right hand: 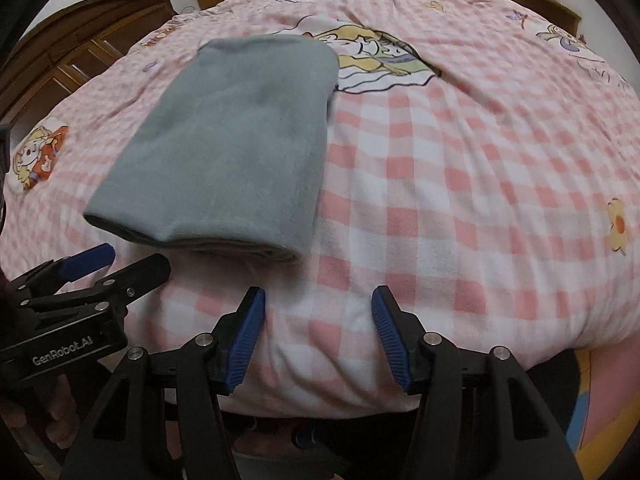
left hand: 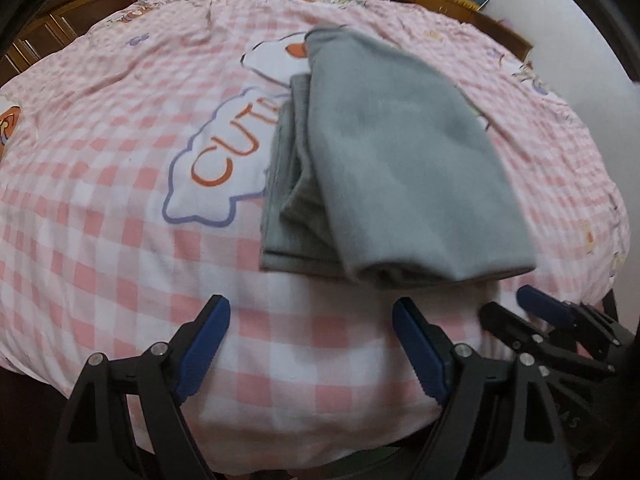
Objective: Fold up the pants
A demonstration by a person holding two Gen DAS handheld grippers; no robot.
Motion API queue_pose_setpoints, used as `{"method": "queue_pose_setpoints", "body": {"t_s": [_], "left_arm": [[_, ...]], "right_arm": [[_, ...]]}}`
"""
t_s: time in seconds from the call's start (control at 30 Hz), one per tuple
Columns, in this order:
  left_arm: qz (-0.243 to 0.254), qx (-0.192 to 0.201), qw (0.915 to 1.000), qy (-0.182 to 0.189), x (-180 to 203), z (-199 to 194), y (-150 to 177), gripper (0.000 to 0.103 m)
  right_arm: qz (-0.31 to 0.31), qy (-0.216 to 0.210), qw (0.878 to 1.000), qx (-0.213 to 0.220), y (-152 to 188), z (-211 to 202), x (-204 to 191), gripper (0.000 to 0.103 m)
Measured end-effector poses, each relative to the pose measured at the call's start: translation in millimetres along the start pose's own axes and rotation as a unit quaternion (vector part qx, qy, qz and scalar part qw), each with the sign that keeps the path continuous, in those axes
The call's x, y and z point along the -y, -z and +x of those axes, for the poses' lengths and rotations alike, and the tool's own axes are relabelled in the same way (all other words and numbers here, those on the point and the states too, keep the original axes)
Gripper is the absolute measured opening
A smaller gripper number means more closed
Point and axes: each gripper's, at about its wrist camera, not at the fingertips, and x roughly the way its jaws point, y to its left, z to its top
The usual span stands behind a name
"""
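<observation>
Grey pants (right hand: 236, 148) lie folded in a thick stack on the checked bed cover (right hand: 460, 200), upper left of the right view. Both tongs, left (left hand: 310, 344) and right (right hand: 318, 336), are wide apart, holding nothing. The folding looks nearly finished.

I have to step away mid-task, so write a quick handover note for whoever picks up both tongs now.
Left tongs: open, empty, hovering near the bed's front edge.
Right tongs: open, empty, alongside the left one.
Grey pants: lying folded into a compact stack on the pink checked bedcover, just ahead of both tongs, untouched by either.
Done: the folds look made.
Left: in the left wrist view the lower layers stick out to one side; perhaps square them up, otherwise it seems finished.
</observation>
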Motion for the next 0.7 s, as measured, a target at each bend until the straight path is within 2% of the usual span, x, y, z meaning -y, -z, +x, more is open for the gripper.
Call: {"method": "queue_pose_setpoints", "body": {"t_s": [0.17,0.3,0.7], "left_arm": [[0.015,0.000,0.9999,-0.008,4.0,5.7,1.5,0.092],[0.024,0.002,0.9996,-0.017,8.6,7.6,3.7,0.093],[0.020,0.005,0.9997,-0.012,7.1,7.2,4.6,0.093]], "right_arm": [[0.009,-0.003,1.000,0.000,1.0,5.1,0.1,0.060],[0.009,-0.002,1.000,0.004,1.9,6.6,-2.3,0.062],[0.007,-0.008,1.000,0.007,3.4,7.5,-2.7,0.065]]}}
